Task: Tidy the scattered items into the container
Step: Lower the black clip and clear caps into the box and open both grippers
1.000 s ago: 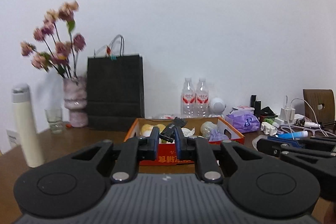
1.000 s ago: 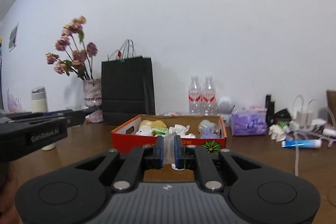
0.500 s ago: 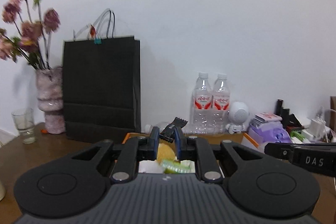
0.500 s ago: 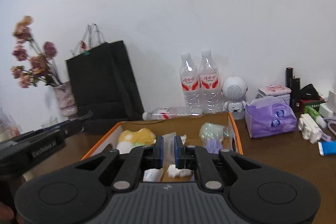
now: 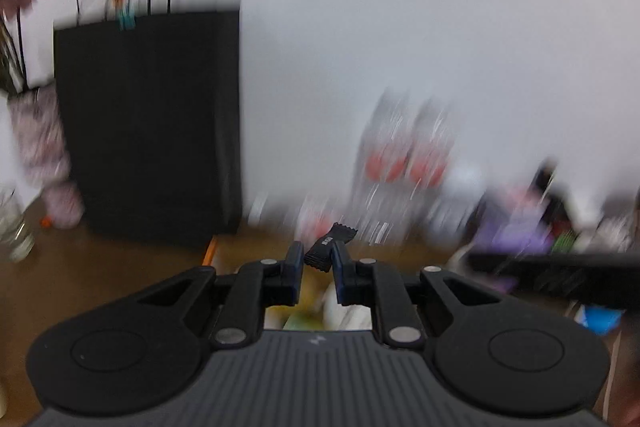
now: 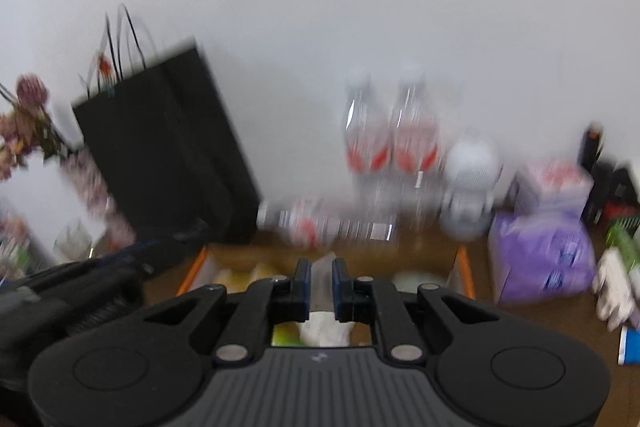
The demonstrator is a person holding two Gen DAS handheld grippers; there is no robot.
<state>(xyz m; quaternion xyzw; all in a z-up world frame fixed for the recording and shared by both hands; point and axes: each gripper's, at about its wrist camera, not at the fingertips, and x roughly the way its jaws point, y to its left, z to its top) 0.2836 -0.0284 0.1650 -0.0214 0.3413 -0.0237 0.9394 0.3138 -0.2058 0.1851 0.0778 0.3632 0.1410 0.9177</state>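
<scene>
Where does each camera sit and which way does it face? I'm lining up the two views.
Left wrist: on the left gripper, facing the black bag; its fingers pinch a dark wrapper.
Right wrist: on the right gripper, facing the bottles over the orange box; holds a pale packet.
Shared: bag, bottles, wall.

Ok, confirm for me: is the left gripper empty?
No, the left gripper is shut on a small black crinkle-edged sachet sticking up between its fingertips.
</scene>
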